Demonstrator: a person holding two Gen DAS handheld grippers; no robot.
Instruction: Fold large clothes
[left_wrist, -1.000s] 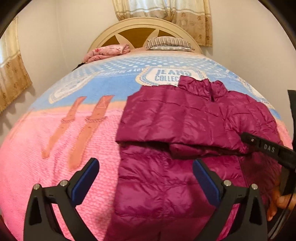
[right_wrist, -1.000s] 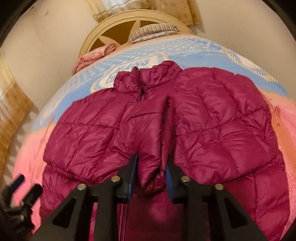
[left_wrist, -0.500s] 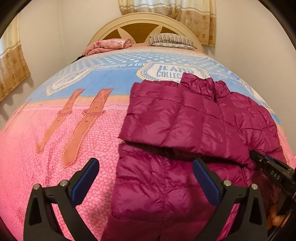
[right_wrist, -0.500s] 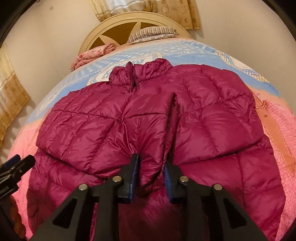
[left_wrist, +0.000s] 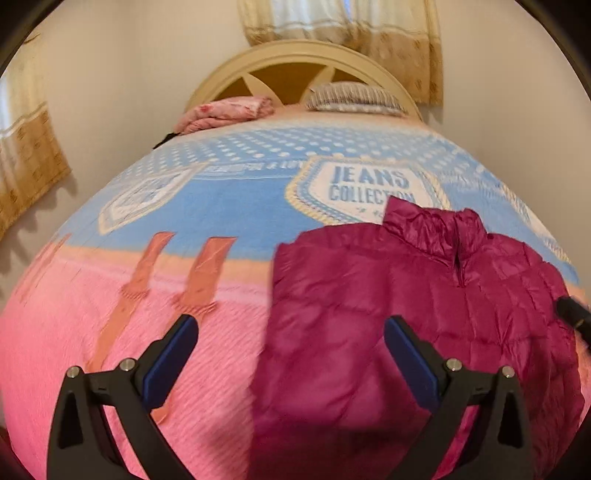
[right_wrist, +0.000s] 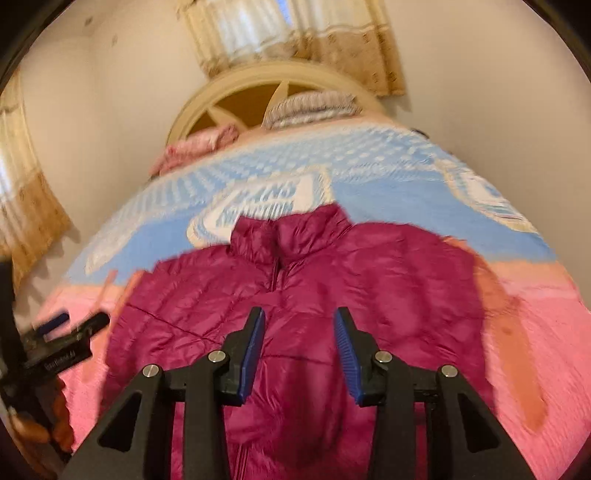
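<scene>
In the left wrist view the left gripper (left_wrist: 290, 354) stands wide apart with nothing between its blue pads (left_wrist: 171, 360). The jacket (left_wrist: 406, 325) lies on the bed (left_wrist: 110, 332), to the right of the gripper's centre: its left edge runs down between the two fingers, so the left finger hangs over pink bedspread and the right finger over magenta quilting. The collar (left_wrist: 436, 229) points to the far end, just short of the "JEANS COLLECTION" badge (left_wrist: 369, 188). This view alone shows the badge's words clearly, and the two orange straps (left_wrist: 177, 273) printed on the bedspread left of the jacket. A dark tip of the right gripper (left_wrist: 574, 317) enters at the right edge, over the jacket's right side. At the far end lie a pink folded cloth (left_wrist: 225, 114) and a striped pillow (left_wrist: 354, 98) against the headboard (left_wrist: 306, 59).

In the right wrist view, blurred by motion, the right gripper (right_wrist: 299, 341) is parted too and holds nothing. The jacket (right_wrist: 388, 288) fills the middle, with the zip line between the fingers and both sleeves folded across the front, which the other view does not show. The collar (right_wrist: 288, 232) lies far, overlapping the badge (right_wrist: 266, 203). At the left edge the left gripper (right_wrist: 62, 332) appears beside the jacket, over the pink bedspread, with the hand (right_wrist: 48, 421) below it.
</scene>
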